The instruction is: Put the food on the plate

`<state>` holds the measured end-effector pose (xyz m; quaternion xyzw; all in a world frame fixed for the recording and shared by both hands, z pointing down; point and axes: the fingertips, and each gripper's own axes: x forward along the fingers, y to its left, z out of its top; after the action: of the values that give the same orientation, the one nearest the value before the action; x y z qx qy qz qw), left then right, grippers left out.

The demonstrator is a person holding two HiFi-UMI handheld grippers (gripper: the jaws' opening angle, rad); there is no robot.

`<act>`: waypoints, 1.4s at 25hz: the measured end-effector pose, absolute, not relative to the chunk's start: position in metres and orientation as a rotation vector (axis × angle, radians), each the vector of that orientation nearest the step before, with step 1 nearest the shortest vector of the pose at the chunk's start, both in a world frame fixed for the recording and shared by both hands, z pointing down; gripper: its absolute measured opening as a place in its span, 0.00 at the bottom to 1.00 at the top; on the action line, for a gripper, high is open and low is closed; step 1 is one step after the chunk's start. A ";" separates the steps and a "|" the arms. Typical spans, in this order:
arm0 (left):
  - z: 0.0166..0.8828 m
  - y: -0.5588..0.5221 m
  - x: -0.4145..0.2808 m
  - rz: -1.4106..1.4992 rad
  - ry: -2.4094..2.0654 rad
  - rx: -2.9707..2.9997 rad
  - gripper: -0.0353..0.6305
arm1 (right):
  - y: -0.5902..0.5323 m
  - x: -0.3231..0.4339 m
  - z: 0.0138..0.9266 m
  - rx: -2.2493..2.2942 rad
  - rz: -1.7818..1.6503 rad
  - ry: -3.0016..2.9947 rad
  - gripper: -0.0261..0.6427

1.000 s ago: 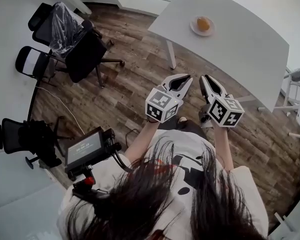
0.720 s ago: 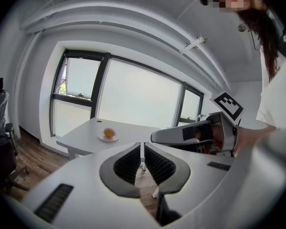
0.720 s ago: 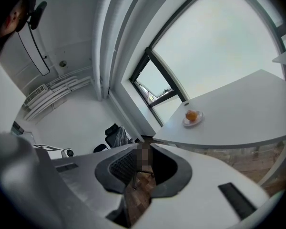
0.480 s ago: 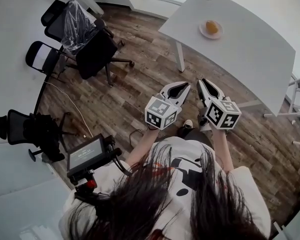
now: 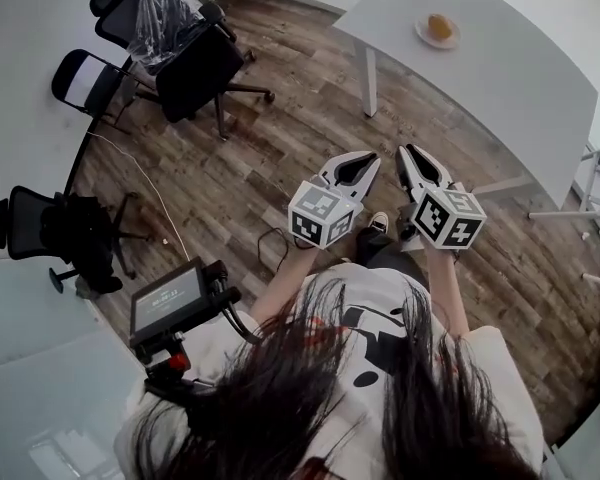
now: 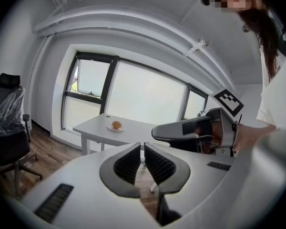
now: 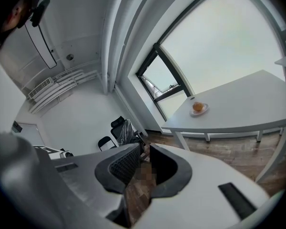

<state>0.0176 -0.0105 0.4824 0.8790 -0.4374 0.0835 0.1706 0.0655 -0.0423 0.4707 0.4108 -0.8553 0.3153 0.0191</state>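
While left gripper and right gripper hang empty, jaws together, far from the desk, the round orange food lies on its plate; probably light and soft, best pinched gently across its sides.

Pretty bare office. Wood-plank floor, white walls, and a big white table off to the upper right. There's a cluster of black office chairs on the left: one wrapped in clear plastic, a plain black one right next to it, another with a pale back, plus one more further down. A thin cable snakes across the boards. A small screen sits on a mount by the person's shoulder. Large dark-framed windows are behind the table.
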 end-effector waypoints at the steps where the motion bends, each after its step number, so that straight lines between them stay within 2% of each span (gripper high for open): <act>1: 0.481 0.003 0.016 0.231 -1.241 2.497 0.08 | -0.028 0.064 0.469 1.275 0.972 -2.653 0.15; 7: 0.477 0.095 0.017 0.188 -1.200 2.529 0.08 | 0.066 0.056 0.462 1.296 0.920 -2.646 0.15; 35: 0.472 0.094 -0.016 0.150 -1.317 2.511 0.08 | 0.076 0.022 0.472 1.154 0.852 -2.664 0.15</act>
<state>-0.0162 0.0940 0.4720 0.8743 -0.4586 0.0522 0.1505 0.0224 0.0756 0.4716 0.3807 -0.8790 0.2812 0.0578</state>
